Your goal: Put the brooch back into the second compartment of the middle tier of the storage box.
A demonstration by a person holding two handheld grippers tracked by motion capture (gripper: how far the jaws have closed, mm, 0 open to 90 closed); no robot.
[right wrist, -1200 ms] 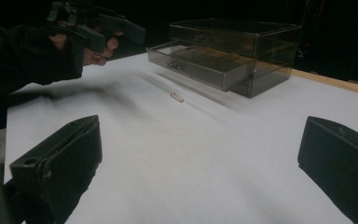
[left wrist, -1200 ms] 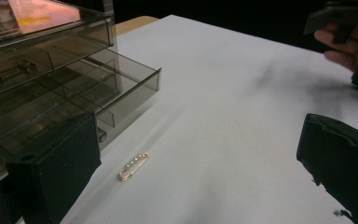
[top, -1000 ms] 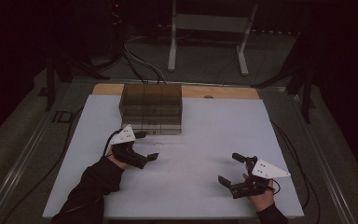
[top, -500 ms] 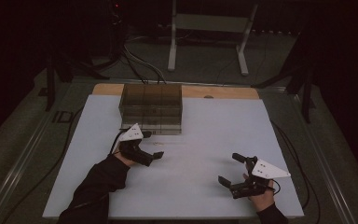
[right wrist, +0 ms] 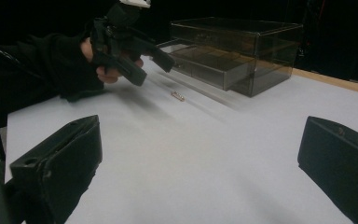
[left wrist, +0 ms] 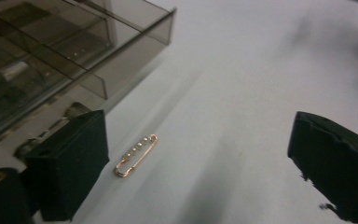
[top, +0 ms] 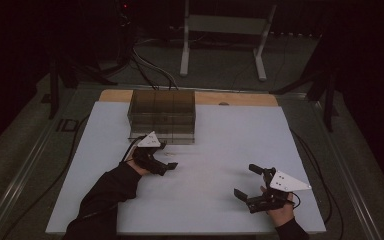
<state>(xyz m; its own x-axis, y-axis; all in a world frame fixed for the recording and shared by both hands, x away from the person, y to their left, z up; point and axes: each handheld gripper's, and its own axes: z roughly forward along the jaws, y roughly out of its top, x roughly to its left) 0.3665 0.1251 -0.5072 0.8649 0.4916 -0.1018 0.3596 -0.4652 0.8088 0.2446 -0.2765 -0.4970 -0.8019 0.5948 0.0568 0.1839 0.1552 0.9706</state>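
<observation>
the left gripper (top: 166, 161) hangs low over the white table top (top: 220, 150), just in front of a smoked clear drawer box (top: 163, 116) that stands near the far edge. its jaws stand wide apart and have just been closing a little, with nothing pressed between the pads. on the table under it lies a small gold safety pin (left wrist: 136, 155) set with a row of pale beads (the beads run along one bar of the pin). in the left gripper view the pin rests flat between the two black jaws, much nearer the jaw at the left of that view, just beside it but not touching. the same view shows a lower drawer (left wrist: 74, 88) of the box pulled out toward the gripper, its front wall near the pin.

from the right gripper view the pin (right wrist: 178, 96) is a tiny glint on the white surface, below and just past the tips of the left gripper (right wrist: 151, 63), and in front of the box (right wrist: 235, 49).

the right gripper (top: 249, 182) sits near the person's edge of the table, well apart from the pin and the box. its jaws are spread wide with only bare table between them. the hand (top: 280, 212) holding it shows at the bottom of the high view.
</observation>
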